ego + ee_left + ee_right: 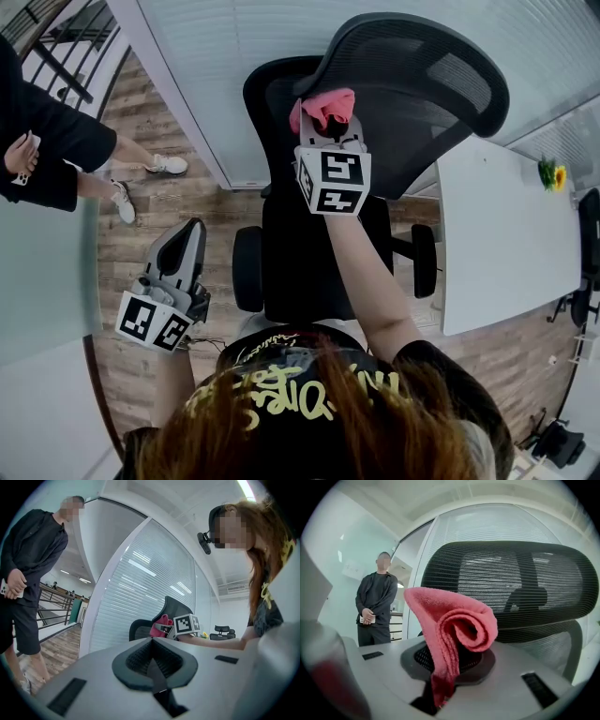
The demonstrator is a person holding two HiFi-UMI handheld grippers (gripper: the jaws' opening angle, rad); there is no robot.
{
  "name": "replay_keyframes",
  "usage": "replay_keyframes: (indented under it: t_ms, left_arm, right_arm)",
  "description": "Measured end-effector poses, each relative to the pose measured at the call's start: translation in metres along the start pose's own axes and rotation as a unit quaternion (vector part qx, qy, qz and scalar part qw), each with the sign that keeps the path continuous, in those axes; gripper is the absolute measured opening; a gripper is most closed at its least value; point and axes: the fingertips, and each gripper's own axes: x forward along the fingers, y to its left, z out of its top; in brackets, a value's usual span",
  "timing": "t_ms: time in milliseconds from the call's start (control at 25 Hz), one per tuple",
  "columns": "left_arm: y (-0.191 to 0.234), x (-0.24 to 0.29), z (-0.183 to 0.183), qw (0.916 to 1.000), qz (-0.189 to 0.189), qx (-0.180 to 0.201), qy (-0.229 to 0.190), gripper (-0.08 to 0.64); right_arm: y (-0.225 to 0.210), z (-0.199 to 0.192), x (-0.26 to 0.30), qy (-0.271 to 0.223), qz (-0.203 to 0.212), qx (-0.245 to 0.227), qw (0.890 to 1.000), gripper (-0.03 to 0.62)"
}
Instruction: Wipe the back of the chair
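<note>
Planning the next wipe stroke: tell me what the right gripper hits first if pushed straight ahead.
Likely the chair back, dead ahead of the right gripper and its pink cloth; the gap is unclear.

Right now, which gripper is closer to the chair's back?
Right. The right gripper, clamping a cloth, is up close to the chair back; the left gripper hangs low and off to its left.

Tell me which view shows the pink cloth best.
The right gripper view: the cloth fills the centre, folded and pinched between the jaws, before the chair back. The head view shows only a small pink bunch; the left gripper view, a tiny distant patch.
</note>
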Motion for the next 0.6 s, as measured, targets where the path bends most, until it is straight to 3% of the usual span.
replay_keyframes:
  t_ms: [320, 600]
  left_arm:
    - [-0.002, -0.003, 0.001, 1.0000, 0.001, 0.001, 0.000, -0.009]
    - [-0.006, -0.001, 0.002, 1.0000, 0.001, 0.003, -0.001, -0.009]
  right_arm:
    - [0.022, -0.001, -0.001, 0.002, 0.030, 0.003, 1.000, 0.069]
    - [0.066, 0.004, -0.008, -0.015, 0.104, -0.006, 0.994, 0.069]
